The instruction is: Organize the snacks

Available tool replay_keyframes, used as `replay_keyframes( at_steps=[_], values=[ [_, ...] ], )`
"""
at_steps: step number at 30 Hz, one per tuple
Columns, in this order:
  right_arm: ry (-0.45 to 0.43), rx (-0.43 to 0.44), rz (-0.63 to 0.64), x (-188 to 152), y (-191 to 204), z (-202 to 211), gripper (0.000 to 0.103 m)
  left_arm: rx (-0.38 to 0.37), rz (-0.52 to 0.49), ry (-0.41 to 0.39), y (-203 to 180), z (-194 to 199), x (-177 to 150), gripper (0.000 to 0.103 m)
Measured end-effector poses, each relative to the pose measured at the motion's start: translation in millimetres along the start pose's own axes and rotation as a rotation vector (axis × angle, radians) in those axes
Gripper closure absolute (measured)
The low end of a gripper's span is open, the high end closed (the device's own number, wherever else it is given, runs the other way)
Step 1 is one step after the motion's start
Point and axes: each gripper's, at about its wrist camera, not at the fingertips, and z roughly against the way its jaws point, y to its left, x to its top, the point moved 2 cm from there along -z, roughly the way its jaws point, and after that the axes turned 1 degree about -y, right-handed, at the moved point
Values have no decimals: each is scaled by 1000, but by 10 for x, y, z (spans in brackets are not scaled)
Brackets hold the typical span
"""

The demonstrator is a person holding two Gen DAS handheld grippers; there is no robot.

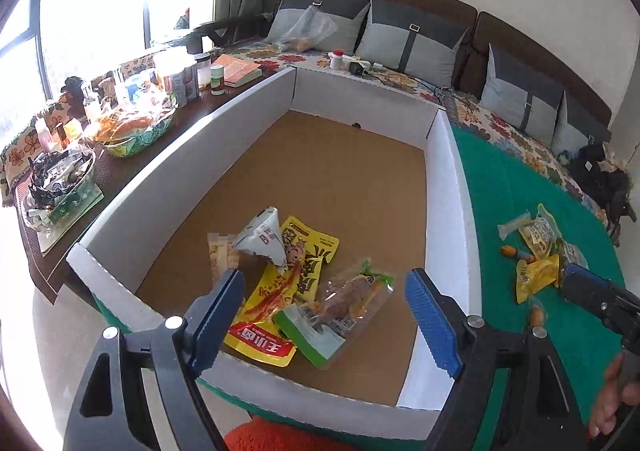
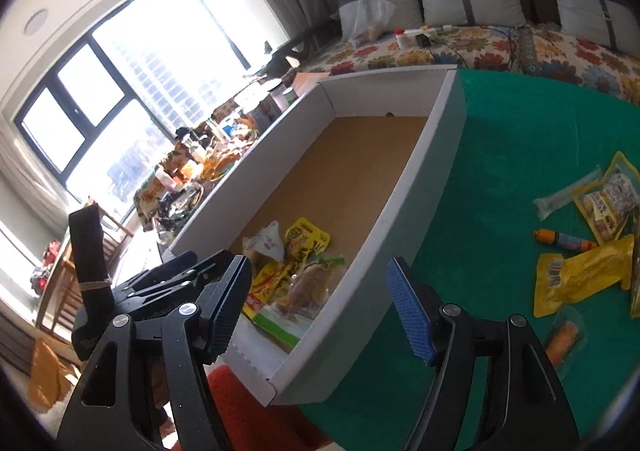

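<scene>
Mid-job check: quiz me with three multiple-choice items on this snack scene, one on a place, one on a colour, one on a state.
1. Where does the big yellow snack bag lie?
A. inside the cardboard box
B. on the sofa
C. on the window sill

2. What colour is the cloth under the loose snacks?
A. red
B. green
C. white

3. How is the left gripper?
A. shut on a packet
B. shut on nothing
C. open, holding nothing

Answers: 1 A, it rests on the box's brown floor. 2 B, green shows around the packets. 3 C, its blue pads stand wide apart above the box.
</scene>
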Motion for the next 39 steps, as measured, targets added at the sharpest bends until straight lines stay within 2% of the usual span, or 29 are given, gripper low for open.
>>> replay_keyframes(
  at_steps=[3, 5, 8, 10, 12, 14, 17, 22, 25, 30, 39],
  values=[
    [-12, -263, 68, -463, -665, 236, 28, -104, -90, -13, -581, 108, -110, 12],
    [9, -412, 59, -802, -1161, 428, 28, -172, -157, -10, -1023, 140, -230, 7],
    [16, -570, -51, -1224, -1835, 809, 28, -253, -224, 39, -1648, 57, -510, 4],
    [-12, -663, -107, -1413, -2130, 1071, 28, -277, -245, 92, -1968, -72, -766, 4],
    [-41, -713, -145, -1522, -2320, 1272, 28, -287, -271, 135, -2212, -222, -1002, 4],
    [-41, -729, -146, -1561, -2442, 1353, 28, -272, -322, 163, -2378, -360, -1199, 4],
    [-27, -759, -90, -1503, -2514, 1336, 28, -220, -383, 170, -2463, -539, -1307, 4],
    [10, -732, -93, -1546, -2679, 1202, 28, -146, -362, 181, -2304, -790, -1340, 4],
    [2, -708, -127, -1592, -2730, 1228, 26, -113, -370, 183, -2247, -872, -1391, 4],
    [2, -660, -204, -1632, -2852, 1278, 17, -112, -361, 160, -2245, -889, -1403, 2],
    [12, -656, -199, -1624, -2841, 1246, 12, -115, -367, 145, -2225, -878, -1428, 0]
  ],
)
